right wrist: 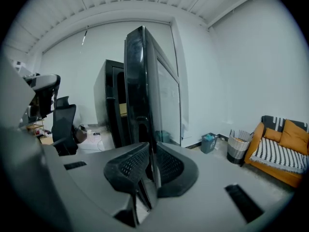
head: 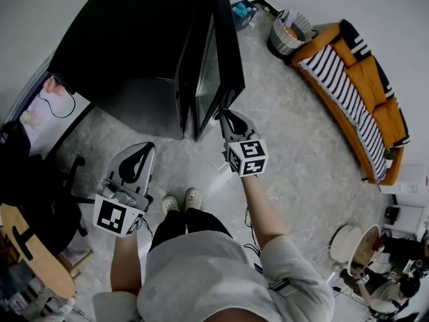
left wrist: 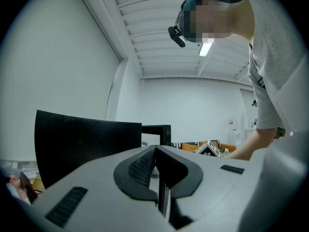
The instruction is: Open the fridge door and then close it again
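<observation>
The fridge door stands ajar. The right hand-held gripper, clenched and empty, has its tips at the door's free edge. The left hand-held gripper, also clenched and empty, hangs left of the door. The next move is likely a steady swing of that edge.

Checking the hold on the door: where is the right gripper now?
Head view, centre: the right gripper sits at the free edge of the open fridge door, right of the black fridge and ahead of the person's shoes.
</observation>
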